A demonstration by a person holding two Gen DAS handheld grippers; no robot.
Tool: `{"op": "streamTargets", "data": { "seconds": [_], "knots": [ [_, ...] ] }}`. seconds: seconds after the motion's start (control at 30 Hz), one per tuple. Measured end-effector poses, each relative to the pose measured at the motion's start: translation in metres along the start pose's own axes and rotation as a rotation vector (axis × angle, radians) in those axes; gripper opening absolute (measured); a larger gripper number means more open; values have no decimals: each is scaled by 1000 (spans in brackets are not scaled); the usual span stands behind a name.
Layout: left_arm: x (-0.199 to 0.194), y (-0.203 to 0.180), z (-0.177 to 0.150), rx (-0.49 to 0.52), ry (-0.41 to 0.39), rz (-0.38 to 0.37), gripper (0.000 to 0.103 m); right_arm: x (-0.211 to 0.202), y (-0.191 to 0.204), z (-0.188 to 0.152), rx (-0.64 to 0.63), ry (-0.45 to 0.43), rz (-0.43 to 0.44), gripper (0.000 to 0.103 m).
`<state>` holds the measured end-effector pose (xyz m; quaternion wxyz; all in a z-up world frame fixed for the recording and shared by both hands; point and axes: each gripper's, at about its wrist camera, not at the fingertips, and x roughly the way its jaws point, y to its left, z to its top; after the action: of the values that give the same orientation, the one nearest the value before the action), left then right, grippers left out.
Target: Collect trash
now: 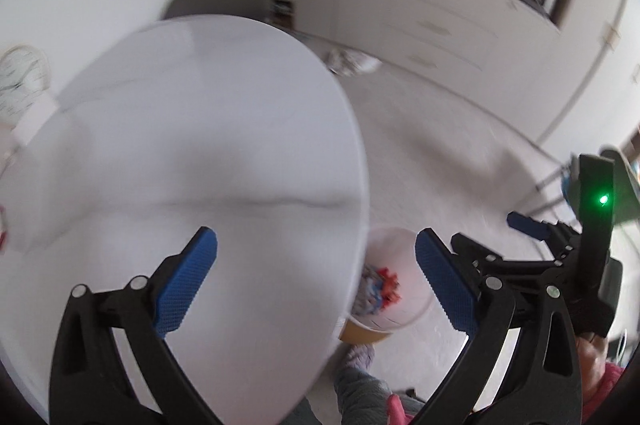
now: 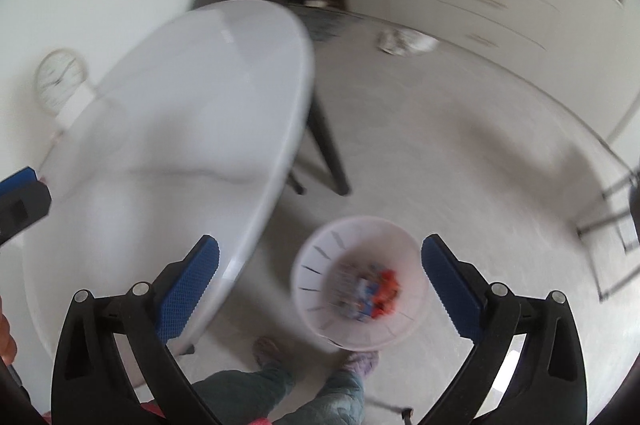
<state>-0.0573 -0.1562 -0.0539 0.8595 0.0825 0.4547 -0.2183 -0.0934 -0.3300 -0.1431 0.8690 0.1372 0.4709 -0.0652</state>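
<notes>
- Left gripper [image 1: 316,285] is seen with jaws spread wide; nothing is held between the blue pads [image 1: 186,281].
- Right gripper [image 2: 320,291] is likewise seen fully spread, with nothing gripped.
- White waste bin [image 2: 360,281] is seen on the floor [image 2: 460,153], far below the right gripper and framed between its two fingers in the right wrist view; no contact with either pad.
- Trash [image 2: 370,291] is seen at the bottom of the bin: a blurred red, blue and white heap. Individual pieces cannot be told apart.
- In the left wrist view the bin [image 1: 396,289] is partly hidden by the rim of the round white table [image 1: 180,145]; it is seen just beside the left gripper's right-hand pad, well below it.
- The bin stands beside the table edge, near the person's slippered feet [image 2: 362,361].
- The right gripper is also caught at the right edge of the left wrist view [image 1: 532,225], with a green light lit on its body.
- Both views are motion-blurred; a clock [image 2: 60,81] is seen beyond the table's far-left side.
- A crumpled pale object [image 2: 404,41] is seen on the floor near the drawers [image 2: 500,9], well apart from both grippers; what it is cannot be told.
</notes>
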Motion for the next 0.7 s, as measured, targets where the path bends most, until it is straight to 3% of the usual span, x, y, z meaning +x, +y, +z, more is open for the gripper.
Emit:
{"op": "streamTargets", "data": {
  "seconds": [0.2, 0.47, 0.7],
  "knots": [
    [-43, 60, -7, -124, -82, 84, 95, -4, 67, 20, -119, -24, 81, 100],
    [-78, 103, -8, -220, -167, 152, 95, -24, 113, 38, -190, -61, 123, 100],
    [-146, 129, 27, -251, -323, 216, 95, -100, 156, 95, -270, -233, 112, 100]
  ]
}}
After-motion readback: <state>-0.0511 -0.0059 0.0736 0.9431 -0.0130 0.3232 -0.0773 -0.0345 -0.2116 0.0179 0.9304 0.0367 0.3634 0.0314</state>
